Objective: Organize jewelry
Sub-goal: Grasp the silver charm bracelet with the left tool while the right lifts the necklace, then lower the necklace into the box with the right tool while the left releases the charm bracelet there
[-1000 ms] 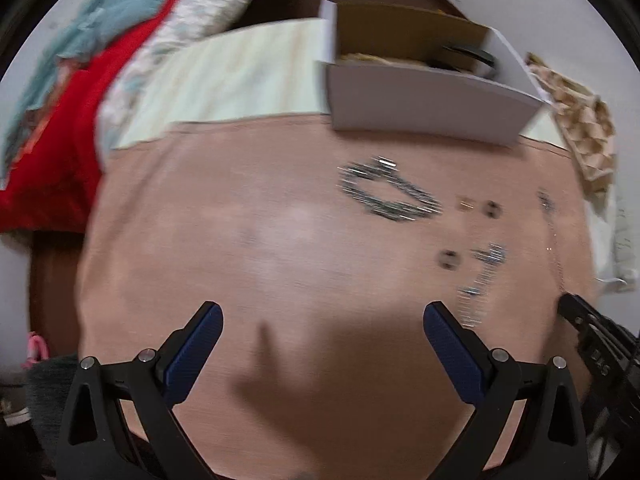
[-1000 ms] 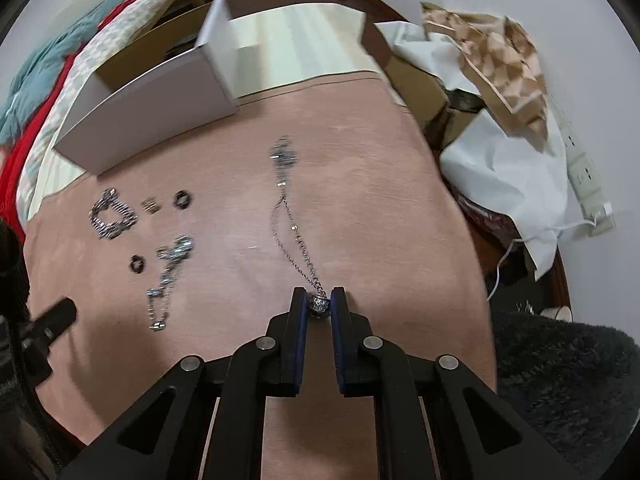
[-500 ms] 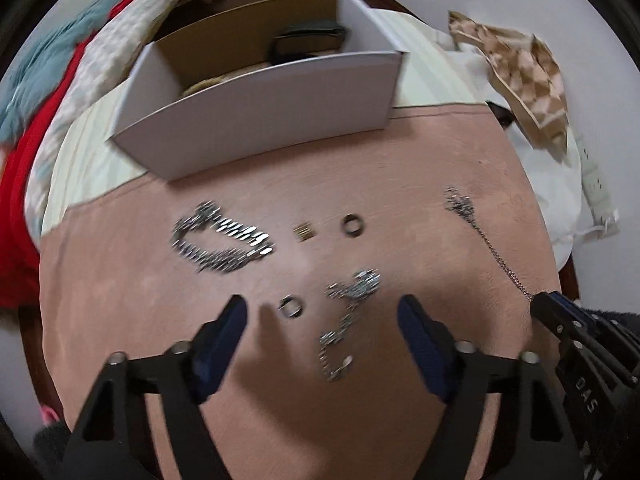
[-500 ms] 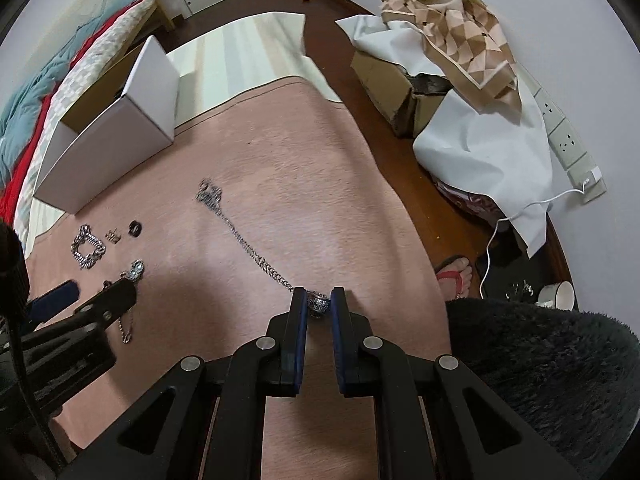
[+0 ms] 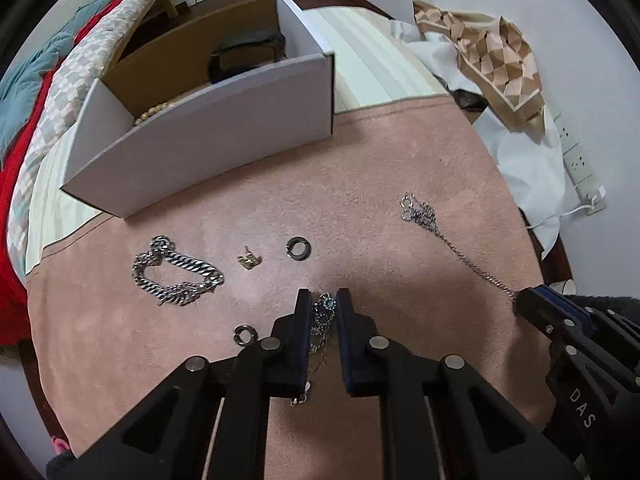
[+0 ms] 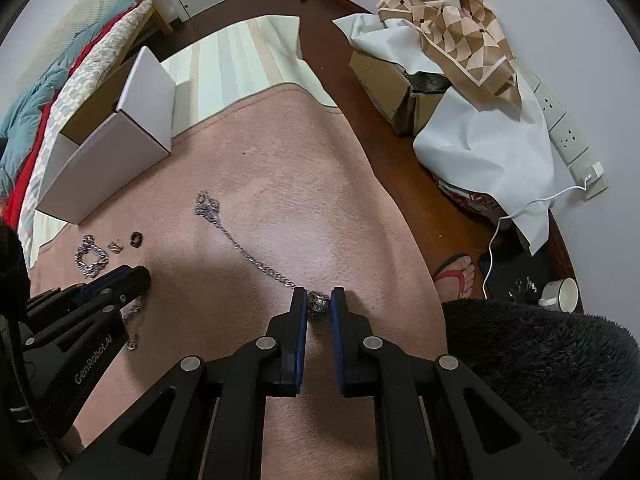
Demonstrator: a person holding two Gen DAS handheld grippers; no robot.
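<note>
— What stays unseen on the pink mat?
— The lower run of the pendant chain [image 5: 320, 322] passes behind the left gripper [image 5: 323, 305], so its full length cannot be traced.
— And inside the white box [image 5: 224, 136]?
— Its front wall cuts off the beaded piece [image 5: 154, 111] and the dark item [image 5: 244, 50]; neither can be identified.
— The gold piece [image 5: 249, 261]?
— Too small to tell.

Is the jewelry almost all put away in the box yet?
Not nearly. The white box already holds some beads. In hand: the left gripper, just closed, pinches a pendant chain, and the right gripper grips one end of a long chain. Left on the mat: a chunky bracelet, two rings and a small gold piece.
</note>
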